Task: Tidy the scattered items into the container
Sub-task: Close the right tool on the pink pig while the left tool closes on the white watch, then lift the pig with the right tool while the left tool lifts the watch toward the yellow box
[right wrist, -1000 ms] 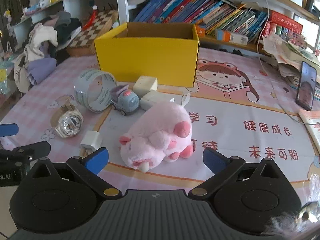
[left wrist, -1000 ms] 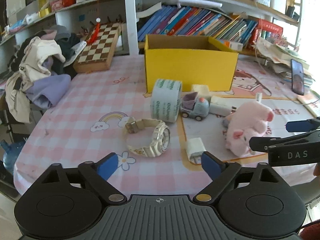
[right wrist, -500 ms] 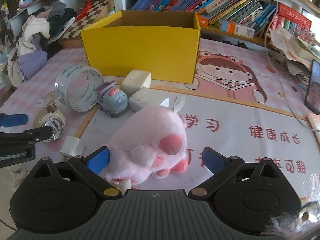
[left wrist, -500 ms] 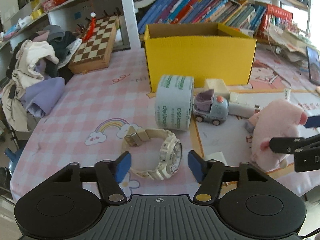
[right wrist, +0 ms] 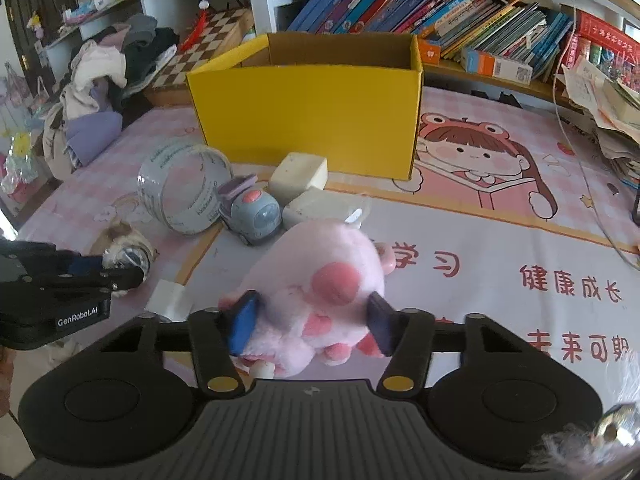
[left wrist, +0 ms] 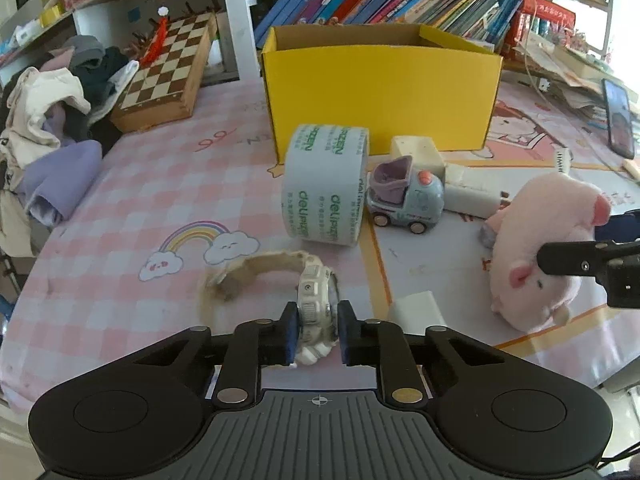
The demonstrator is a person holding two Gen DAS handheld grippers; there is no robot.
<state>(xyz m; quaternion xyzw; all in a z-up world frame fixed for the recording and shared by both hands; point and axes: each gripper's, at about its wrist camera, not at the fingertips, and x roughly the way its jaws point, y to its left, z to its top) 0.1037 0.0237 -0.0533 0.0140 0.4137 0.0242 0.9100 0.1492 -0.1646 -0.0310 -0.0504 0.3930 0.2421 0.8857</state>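
My left gripper (left wrist: pixel 317 333) is shut on the case of a cream wristwatch (left wrist: pixel 314 308), whose strap curls away to the left, blurred. My right gripper (right wrist: pixel 310 322) is shut on a pink plush pig (right wrist: pixel 316 280), its blue pads pressed into the toy's sides; the pig (left wrist: pixel 540 248) also shows at the right of the left wrist view. The open yellow box (left wrist: pixel 380 80) stands at the back of the table. In front of it lie a tape roll (left wrist: pixel 326 188), a grey toy car (left wrist: pixel 406 196) and white blocks (left wrist: pixel 416 148).
A small white charger block (left wrist: pixel 416 308) lies between the watch and the pig. A chessboard (left wrist: pixel 168 68) and a heap of clothes (left wrist: pixel 44 120) fill the back left. Bookshelves (right wrist: pixel 440 8) run behind the box, and a phone (left wrist: pixel 618 118) lies at the far right.
Both grippers moved forward and shut: the left one on the watch, the right one on the plush pig. The watch strap now looks blurred.
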